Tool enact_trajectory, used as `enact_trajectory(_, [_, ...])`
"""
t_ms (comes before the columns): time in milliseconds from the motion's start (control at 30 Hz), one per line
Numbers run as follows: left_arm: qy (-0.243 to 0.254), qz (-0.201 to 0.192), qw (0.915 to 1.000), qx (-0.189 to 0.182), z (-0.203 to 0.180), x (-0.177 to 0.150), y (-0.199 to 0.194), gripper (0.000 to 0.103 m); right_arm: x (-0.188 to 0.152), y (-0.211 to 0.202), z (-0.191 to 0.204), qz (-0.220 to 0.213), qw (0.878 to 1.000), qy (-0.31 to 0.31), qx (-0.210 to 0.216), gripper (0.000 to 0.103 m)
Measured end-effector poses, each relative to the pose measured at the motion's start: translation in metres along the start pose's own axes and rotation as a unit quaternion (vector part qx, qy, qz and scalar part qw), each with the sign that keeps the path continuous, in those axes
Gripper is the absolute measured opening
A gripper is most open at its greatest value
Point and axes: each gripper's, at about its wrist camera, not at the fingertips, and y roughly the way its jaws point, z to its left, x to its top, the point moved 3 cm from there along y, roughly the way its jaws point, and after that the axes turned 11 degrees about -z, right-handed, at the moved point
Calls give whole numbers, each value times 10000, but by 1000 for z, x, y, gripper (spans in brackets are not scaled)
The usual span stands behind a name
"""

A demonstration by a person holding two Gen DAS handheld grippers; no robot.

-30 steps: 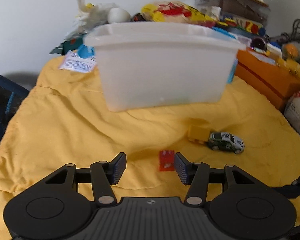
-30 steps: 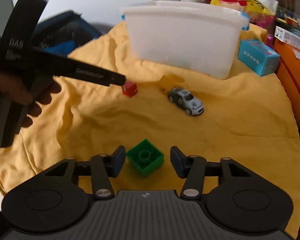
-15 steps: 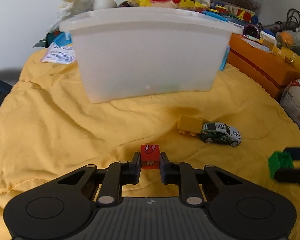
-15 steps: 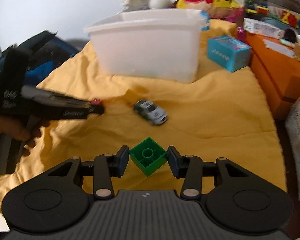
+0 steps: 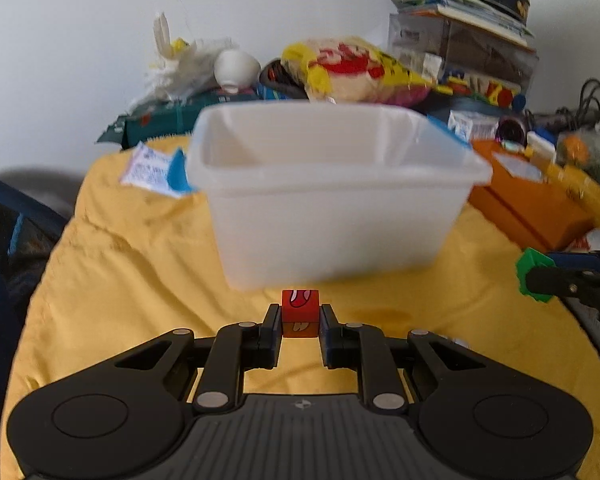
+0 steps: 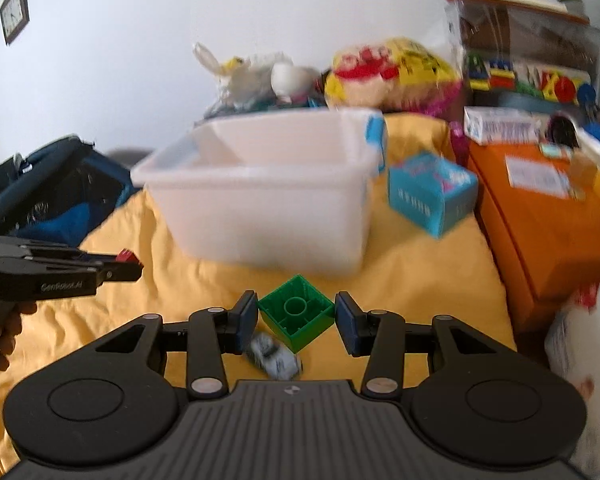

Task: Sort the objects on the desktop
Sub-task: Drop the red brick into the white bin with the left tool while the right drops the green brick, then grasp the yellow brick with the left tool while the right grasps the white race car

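My left gripper is shut on a small red block with a printed face, lifted above the yellow cloth in front of the white plastic bin. My right gripper is shut on a green hollow brick, also raised off the cloth. From the right wrist view, the left gripper with the red block shows at the left. In the left wrist view, the green brick shows at the right edge. A toy car lies on the cloth under the right gripper.
The bin stands open-topped mid-cloth. A blue carton and an orange box sit to its right. Bags, a white stuffed toy and stacked books crowd the back. A dark blue bag lies at the left.
The left gripper closed on the red block and lifted it toward the bin. The right gripper rose with the green brick and moved closer to the bin, leaving the toy car below.
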Motion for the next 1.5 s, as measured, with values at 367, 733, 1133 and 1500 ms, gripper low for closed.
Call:
enact_trajectory(367, [122, -402, 9990, 159, 12, 67, 8, 22, 69, 37, 8, -539, 9982, -212, 140, 46])
enact_trajectory(733, [89, -579, 9981, 216, 18, 122, 37, 22, 113, 82, 0, -544, 9982, -251, 92, 46])
enact_trajectory(1133, [111, -301, 9983, 494, 25, 115, 63, 58, 115, 113, -11, -159, 9997, -202, -18, 68])
enact_trajectory(1500, [-95, -561, 9976, 401, 28, 71, 21, 63, 83, 74, -6, -221, 9990, -322, 197, 73])
